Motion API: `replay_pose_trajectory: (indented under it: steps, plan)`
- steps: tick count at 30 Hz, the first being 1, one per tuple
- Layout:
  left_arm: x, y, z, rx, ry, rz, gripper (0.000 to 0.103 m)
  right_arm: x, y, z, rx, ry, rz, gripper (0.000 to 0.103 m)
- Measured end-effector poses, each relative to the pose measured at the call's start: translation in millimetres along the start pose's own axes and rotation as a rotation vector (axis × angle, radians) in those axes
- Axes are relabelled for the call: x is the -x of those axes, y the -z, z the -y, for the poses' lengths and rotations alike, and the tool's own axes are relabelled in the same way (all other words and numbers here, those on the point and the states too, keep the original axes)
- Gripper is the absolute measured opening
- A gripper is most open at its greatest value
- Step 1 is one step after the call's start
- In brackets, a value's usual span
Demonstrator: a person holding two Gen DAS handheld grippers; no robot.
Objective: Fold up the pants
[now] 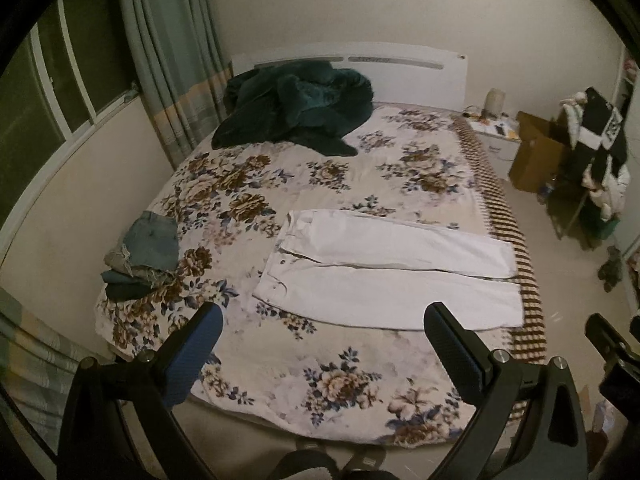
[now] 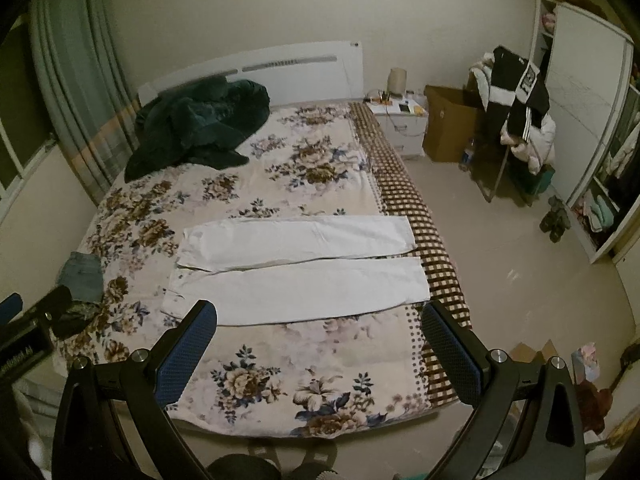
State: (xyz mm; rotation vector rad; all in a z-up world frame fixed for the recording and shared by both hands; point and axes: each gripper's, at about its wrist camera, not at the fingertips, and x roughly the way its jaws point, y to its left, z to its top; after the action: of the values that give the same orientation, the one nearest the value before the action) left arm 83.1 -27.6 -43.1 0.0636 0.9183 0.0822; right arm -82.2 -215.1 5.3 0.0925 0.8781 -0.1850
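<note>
We hold both claws above the foot of the bed, and neither touches any cloth. Our left claw (image 1: 322, 322) stands wide, its blue-padded fingers (image 1: 192, 354) spread with nothing between them; our right claw (image 2: 318, 320) is spread just as wide and equally bare. The pair of white cotton pants (image 1: 384, 270) lies flat on the floral-printed bedspread (image 1: 320, 176), both legs straight and side by side, the waist toward nine o'clock and the hems toward three o'clock, reaching the brown checked blanket edge (image 1: 516, 248). In the right wrist view the white pants (image 2: 304, 268) sit just beyond the fingertips, at twelve o'clock from the claw. A small stack of folded denim and dark garments (image 1: 142, 256) rests near the bed's nine o'clock edge, well apart from the pants. A crumpled dark green plush blanket (image 1: 296, 108) is heaped by the white headboard (image 1: 400, 76) at eleven o'clock. A brown cardboard box (image 2: 448, 124) stands on the floor at two o'clock beside the white nightstand (image 2: 400, 124).
</note>
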Motion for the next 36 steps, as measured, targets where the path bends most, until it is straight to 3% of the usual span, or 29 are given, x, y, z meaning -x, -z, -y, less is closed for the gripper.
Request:
replay_pose_trajectory:
  steps: [4,11,17,21,30,34,36]
  plan:
    - [-54,-12,6,-0.023,-0.028,-0.058,0.103,-77,-23,-7,-0.025,0.035,-0.055,0.103]
    - [-186,-60,11,-0.059,-0.033,-0.195,0.103,-206,-70,-12,-0.112,0.091,-0.155,0.103]
    - [-325,-104,0,0.033,-0.044,-0.35,0.103,-357,-107,-1,-0.263,0.126,-0.314,0.103]
    - [-430,-121,7,0.078,-0.07,-0.483,0.103,-474,-125,25,-0.363,0.121,-0.404,0.103]
    - [-646,-158,30,0.198,-0.093,-0.685,0.103,-740,-134,109,-0.638,0.118,-0.624,0.103]
    - [-722,-173,39,0.244,-0.132,-0.725,0.103,-838,-138,138,-0.715,0.108,-0.691,0.103]
    - [-759,-170,39,0.281,-0.154,-0.785,0.103,-874,-136,147,-0.747,0.121,-0.708,0.103]
